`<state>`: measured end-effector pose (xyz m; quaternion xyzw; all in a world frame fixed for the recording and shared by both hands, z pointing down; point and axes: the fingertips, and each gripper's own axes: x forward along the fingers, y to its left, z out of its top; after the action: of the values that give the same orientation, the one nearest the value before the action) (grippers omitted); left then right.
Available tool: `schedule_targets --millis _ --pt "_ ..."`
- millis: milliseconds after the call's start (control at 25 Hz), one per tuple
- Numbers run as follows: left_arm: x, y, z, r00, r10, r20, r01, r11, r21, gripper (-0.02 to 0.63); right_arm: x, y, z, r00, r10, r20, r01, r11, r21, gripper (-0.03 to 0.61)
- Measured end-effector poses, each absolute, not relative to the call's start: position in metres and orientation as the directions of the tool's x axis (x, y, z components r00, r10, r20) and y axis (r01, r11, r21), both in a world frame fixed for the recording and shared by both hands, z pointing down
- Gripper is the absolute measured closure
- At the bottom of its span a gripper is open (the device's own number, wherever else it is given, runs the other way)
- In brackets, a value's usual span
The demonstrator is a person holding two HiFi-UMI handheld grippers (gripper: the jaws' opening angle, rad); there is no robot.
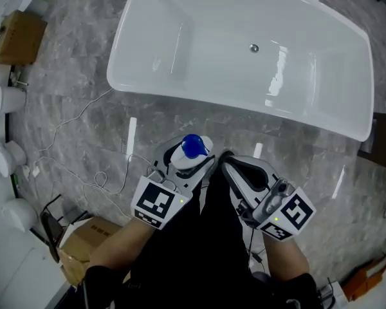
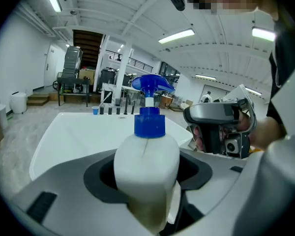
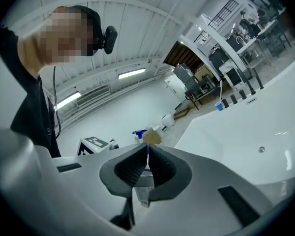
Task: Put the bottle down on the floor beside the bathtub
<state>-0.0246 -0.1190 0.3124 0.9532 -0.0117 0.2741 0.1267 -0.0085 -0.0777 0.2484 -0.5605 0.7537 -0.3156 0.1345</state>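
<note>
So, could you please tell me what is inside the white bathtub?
Only a small round metal drain shows in the glossy white bathtub; otherwise it looks bare. Its near rim hides the inner wall below.

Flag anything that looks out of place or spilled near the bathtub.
A loose white cable straggles across the floor by the bathtub's left end. No spill shows; the bottle sits upright in the left tongs.
</note>
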Motion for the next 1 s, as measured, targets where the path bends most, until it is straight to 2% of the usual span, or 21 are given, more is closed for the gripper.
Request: schedule_targets --millis 240,440,480,560,600,760,1000 --pt "-0.033 -0.124 0.390 0.831 0.049 0.555 -0.089 -0.972 0.219 0.341 -0.012 -0.097 0.322 -0.359 -0.929 0.095 -0.710 0.205 -0.674 0.548" --pt "-0.036 -0.121 0.465 0.813 0.040 0.581 -0.135 -0.957 0.256 0.341 -0.011 -0.101 0.382 -0.362 -0.926 0.110 -0.719 0.202 -0.665 0.546" --pt "-0.036 -0.118 0.482 0.805 0.049 0.591 -0.129 -0.958 0.255 0.341 -0.012 -0.101 0.397 -0.379 -0.918 0.119 -0.717 0.210 -0.665 0.534" --pt "-0.034 -0.114 0.514 0.787 0.066 0.614 -0.103 -0.966 0.236 0.341 -0.015 -0.105 0.428 -0.407 -0.902 0.144 -0.722 0.221 -0.655 0.441" --pt "-0.033 -0.112 0.529 0.779 0.074 0.623 -0.088 -0.970 0.225 0.341 -0.016 -0.109 0.443 -0.413 -0.897 0.157 -0.733 0.225 -0.642 0.422" --pt "-0.040 -0.102 0.574 0.764 0.098 0.638 -0.050 -0.976 0.211 0.341 -0.034 -0.110 0.492 -0.450 -0.870 0.201 -0.752 0.248 -0.610 0.386" --pt "-0.063 -0.092 0.626 0.744 0.122 0.658 -0.035 -0.975 0.220 0.341 -0.055 -0.112 0.543 -0.456 -0.853 0.254 -0.749 0.214 -0.627 0.376"
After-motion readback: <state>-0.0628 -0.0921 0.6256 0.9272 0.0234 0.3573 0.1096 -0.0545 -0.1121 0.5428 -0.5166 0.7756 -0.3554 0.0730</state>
